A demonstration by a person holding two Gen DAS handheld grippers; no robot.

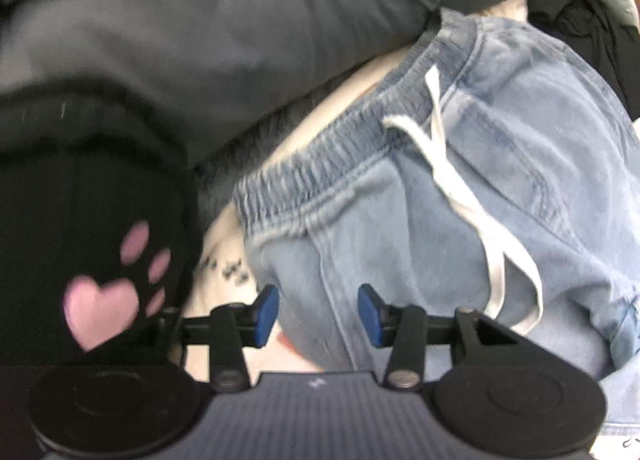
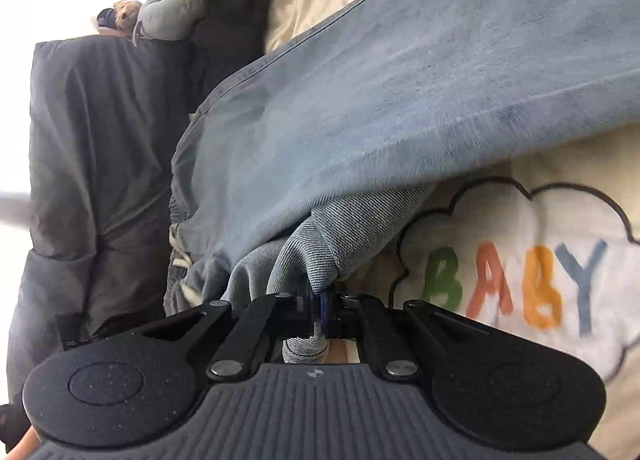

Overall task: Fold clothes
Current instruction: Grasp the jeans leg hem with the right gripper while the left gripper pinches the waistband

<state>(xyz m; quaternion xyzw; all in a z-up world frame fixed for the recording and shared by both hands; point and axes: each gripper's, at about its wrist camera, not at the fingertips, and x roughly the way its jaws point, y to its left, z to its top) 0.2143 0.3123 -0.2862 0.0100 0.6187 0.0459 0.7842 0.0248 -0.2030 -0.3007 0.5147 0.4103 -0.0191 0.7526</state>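
Observation:
Light blue denim trousers [image 1: 500,179] with an elastic waistband [image 1: 320,171] and a white drawstring [image 1: 440,147] lie on a cream blanket. My left gripper [image 1: 318,314] hovers over the waist end, jaws apart. Denim shows in the gap between the blue pads [image 1: 266,314], which do not press on it. In the right wrist view the same trousers [image 2: 400,99] stretch away as a broad sheet. My right gripper [image 2: 320,314] is shut on a bunched fold of the denim, and the cloth is pulled up from the blanket there.
A black garment with a pink paw print [image 1: 100,300] lies left of the waistband. Grey bedding [image 1: 200,39] fills the far side, also seen as grey bedding [image 2: 100,139]. A cream blanket with a "BABY" cloud [image 2: 520,280] lies under the trousers. A grey pillow [image 2: 192,7] sits beyond.

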